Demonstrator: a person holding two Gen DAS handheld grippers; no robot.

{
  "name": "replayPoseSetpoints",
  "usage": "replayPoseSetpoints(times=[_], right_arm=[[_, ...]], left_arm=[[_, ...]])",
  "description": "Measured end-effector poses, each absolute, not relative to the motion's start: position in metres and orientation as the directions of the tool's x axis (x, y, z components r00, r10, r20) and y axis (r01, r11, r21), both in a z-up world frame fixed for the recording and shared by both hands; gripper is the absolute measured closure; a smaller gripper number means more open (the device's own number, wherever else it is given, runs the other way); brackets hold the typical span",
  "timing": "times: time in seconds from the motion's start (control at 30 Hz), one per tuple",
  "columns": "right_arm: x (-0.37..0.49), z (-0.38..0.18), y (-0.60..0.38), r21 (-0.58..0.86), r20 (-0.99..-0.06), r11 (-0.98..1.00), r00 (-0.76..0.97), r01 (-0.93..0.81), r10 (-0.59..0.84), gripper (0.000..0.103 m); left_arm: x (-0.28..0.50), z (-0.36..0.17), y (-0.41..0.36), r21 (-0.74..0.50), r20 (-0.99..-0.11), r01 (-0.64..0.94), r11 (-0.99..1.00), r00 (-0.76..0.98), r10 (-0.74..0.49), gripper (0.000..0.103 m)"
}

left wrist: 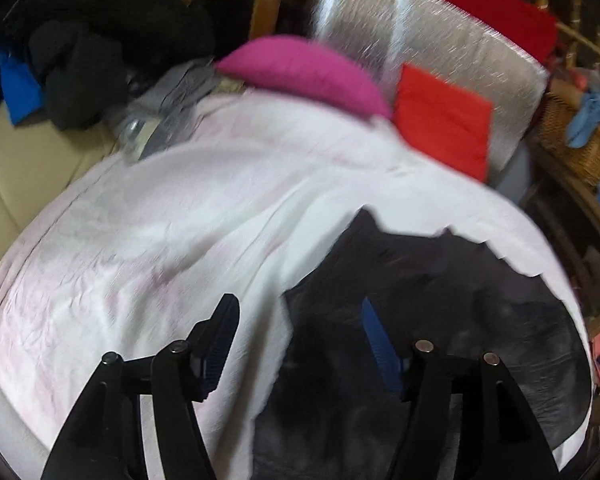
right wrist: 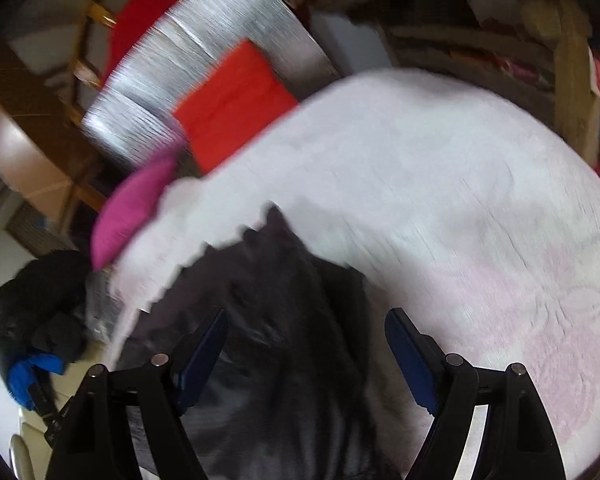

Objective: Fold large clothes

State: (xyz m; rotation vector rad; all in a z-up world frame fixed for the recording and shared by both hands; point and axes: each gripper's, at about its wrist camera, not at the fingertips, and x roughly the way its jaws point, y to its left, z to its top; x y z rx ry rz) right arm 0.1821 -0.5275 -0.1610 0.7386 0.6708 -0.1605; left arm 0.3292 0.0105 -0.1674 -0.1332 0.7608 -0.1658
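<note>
White-pink sheet (left wrist: 160, 220): covers the work surface; wrinkled, faint pink pattern.
Dark garment (left wrist: 440, 300): grey-black, rumpled, lying on the sheet at its near side; ragged upper edge against the white. In the right wrist view (right wrist: 280, 320) it runs from mid-frame down under the fingers.
Silver padded panel (left wrist: 420, 40): propped behind the sheet.
Red cloth (left wrist: 444, 120): flat, leaning against the panel.
Magenta cushion (left wrist: 304, 72): at the sheet's far edge, beside the red cloth.
Black clothing heap (left wrist: 80, 60): far left, off the sheet.
Left hand-held gripper (left wrist: 300, 344): fingers spread wide, right finger over the garment, left over the sheet.
Right hand-held gripper (right wrist: 306, 344): spread wide, garment lying between the fingers, not clamped.
</note>
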Motion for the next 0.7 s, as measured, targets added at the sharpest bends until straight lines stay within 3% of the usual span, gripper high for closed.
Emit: replayPoseSetpoints(times=[0.17, 0.27, 0.53, 0.63, 0.7], right_arm=[[0.187, -0.139, -0.487, 0.515, -0.547, 0.824, 0.831, 0.236, 0.104, 0.03], [0.206, -0.146, -0.457, 0.481, -0.589, 0.858, 0.791, 0.18, 0.164, 0.036], [0.255, -0.194, -0.392, 0.314, -0.772, 0.931, 0.62, 0.183, 0.139, 0.036], [0.258, -0.196, -0.385, 0.254, -0.787, 0.948, 0.611, 0.19, 0.089, 0.037], [0.253, -0.189, -0.392, 0.294, -0.771, 0.934, 0.628, 0.203, 0.106, 0.037]], left_arm=[[0.318, -0.166, -0.033, -0.078, -0.648, 0.206, 0.975, 0.733, -0.207, 0.03], [0.314, -0.179, -0.06, -0.004, -0.682, 0.252, 0.968, 0.707, -0.187, 0.03], [0.306, -0.213, -0.104, 0.17, -0.752, 0.284, 0.944, 0.656, -0.063, 0.03], [0.299, -0.216, -0.108, 0.218, -0.736, 0.29, 0.932, 0.676, -0.038, 0.03], [0.298, -0.215, -0.107, 0.222, -0.735, 0.293, 0.93, 0.678, -0.038, 0.03]])
